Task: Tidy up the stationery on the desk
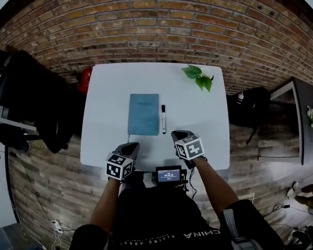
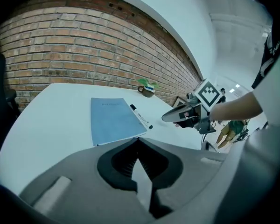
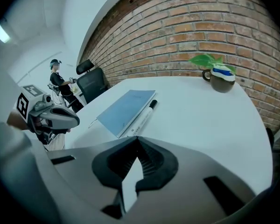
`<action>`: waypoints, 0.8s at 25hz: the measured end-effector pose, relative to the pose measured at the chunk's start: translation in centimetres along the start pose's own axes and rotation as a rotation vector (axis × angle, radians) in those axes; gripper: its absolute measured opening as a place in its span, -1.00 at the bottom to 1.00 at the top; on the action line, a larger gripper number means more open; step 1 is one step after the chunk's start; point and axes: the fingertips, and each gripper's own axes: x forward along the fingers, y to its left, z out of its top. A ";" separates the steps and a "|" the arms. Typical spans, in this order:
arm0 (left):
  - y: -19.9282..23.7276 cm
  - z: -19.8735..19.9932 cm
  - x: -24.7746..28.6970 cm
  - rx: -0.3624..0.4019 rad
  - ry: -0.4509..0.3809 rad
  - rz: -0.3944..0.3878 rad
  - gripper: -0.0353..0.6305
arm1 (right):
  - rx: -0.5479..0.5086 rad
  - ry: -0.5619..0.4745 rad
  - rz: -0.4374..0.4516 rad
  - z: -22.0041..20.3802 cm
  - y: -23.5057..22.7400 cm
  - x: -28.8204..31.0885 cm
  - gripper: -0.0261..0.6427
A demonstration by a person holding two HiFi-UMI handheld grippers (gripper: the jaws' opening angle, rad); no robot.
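Observation:
A blue notebook [image 1: 144, 113] lies closed on the middle of the white desk [image 1: 109, 87]. A black-capped white marker pen [image 1: 163, 119] lies just to its right, parallel to it. Both grippers hover over the desk's near edge, short of the stationery. My left gripper [image 1: 132, 147] is shut and empty, as is my right gripper [image 1: 178, 135]. In the left gripper view the notebook [image 2: 113, 119] and pen [image 2: 141, 116] lie ahead of the closed jaws [image 2: 138, 140]. The right gripper view shows the notebook [image 3: 126, 110] and pen [image 3: 144, 115] ahead of its jaws [image 3: 137, 138].
A small potted plant [image 1: 199, 77] stands at the desk's far right corner. A black office chair [image 1: 36, 103] is to the left, with a red object [image 1: 85, 79] beside the desk. A small screen [image 1: 168, 175] sits at the near edge. A brick wall is behind.

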 end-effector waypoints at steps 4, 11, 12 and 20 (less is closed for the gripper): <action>0.1 -1.4 -1.1 -0.026 -0.004 0.028 -0.86 | -0.028 0.011 0.014 0.1 0.7 0.6 -0.89; -0.1 -2.5 -2.3 -0.041 -0.028 0.055 -0.86 | -0.043 0.005 0.036 -0.8 2.4 0.2 -0.89; -0.3 -2.5 -2.5 -0.041 -0.038 0.057 -0.86 | -0.044 0.004 0.034 -1.1 2.5 0.0 -0.89; -3.0 -4.8 -6.4 -0.047 -0.104 0.078 -0.86 | -0.070 -0.015 0.019 -3.6 5.3 -2.7 -0.89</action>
